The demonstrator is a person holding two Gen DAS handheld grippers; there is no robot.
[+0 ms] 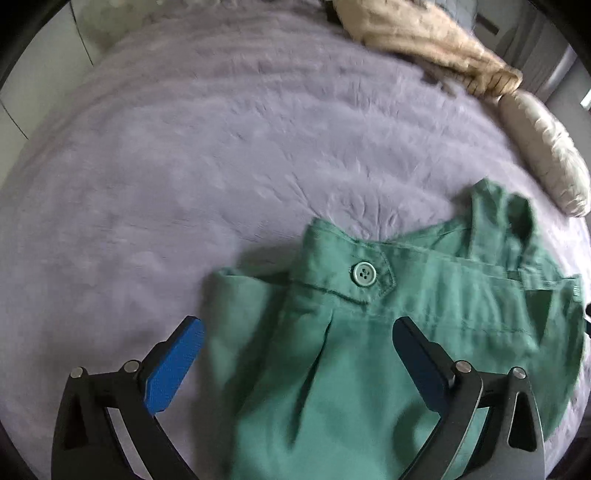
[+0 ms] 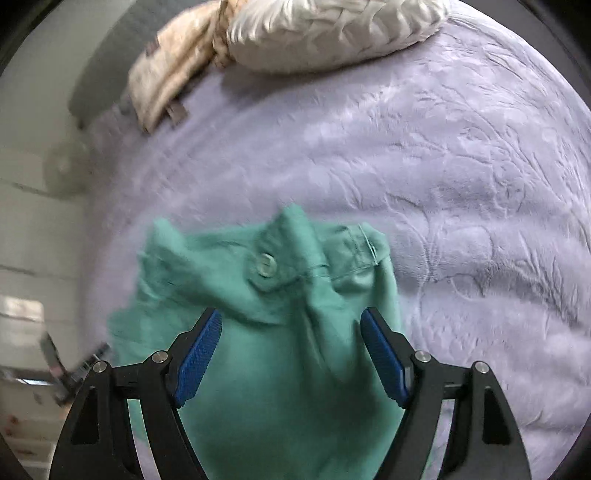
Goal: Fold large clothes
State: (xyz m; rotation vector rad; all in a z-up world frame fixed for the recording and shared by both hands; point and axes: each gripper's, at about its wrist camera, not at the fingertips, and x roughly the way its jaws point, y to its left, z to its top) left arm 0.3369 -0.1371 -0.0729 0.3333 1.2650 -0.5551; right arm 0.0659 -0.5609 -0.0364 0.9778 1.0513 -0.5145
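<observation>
The right gripper (image 2: 291, 325) gapes over green trousers (image 2: 280, 354) on a lilac blanket (image 2: 461, 184).

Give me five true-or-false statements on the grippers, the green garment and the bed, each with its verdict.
1. Both grippers are open. True: the left gripper and the right gripper each have their jaws spread wide with nothing clamped.
2. The green garment lies on a lilac blanket. True.
3. The garment's button is red. False: it is green, like the cloth.
4. The garment hangs in the air from the right gripper. False: neither gripper clamps it.
5. A pale pillow lies at the far end of the bed. True.
</observation>
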